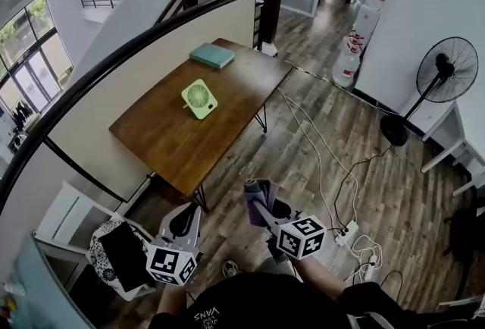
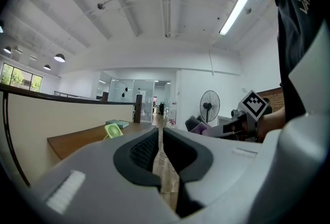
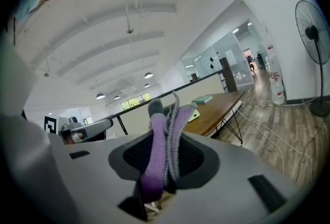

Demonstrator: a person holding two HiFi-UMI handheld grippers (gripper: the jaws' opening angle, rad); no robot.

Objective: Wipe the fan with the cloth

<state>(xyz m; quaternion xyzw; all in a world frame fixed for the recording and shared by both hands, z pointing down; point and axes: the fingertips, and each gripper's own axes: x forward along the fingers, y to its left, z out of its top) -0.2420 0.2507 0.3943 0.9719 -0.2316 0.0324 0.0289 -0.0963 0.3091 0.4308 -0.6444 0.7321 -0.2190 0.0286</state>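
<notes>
A small light-green desk fan (image 1: pixel 198 98) stands in the middle of the brown wooden table (image 1: pixel 167 145); it also shows in the left gripper view (image 2: pixel 113 130). My right gripper (image 1: pixel 256 197) hangs over the floor short of the table's near corner, shut on a folded purple and grey cloth (image 3: pixel 161 138) that sticks up between its jaws (image 1: pixel 253 188). In the right gripper view the cloth hides most of the fan (image 3: pixel 194 113). My left gripper (image 1: pixel 186 220) is beside it at the left, jaws shut with nothing between them (image 2: pixel 159 138).
A teal book (image 1: pixel 212 55) lies at the table's far end. A black railing (image 1: pixel 114 54) runs along the table's left side. A tall black pedestal fan (image 1: pixel 447 70), white cables (image 1: pixel 326 161) and a power strip (image 1: pixel 350 233) occupy the floor at right. A chair (image 1: pixel 114 252) stands near left.
</notes>
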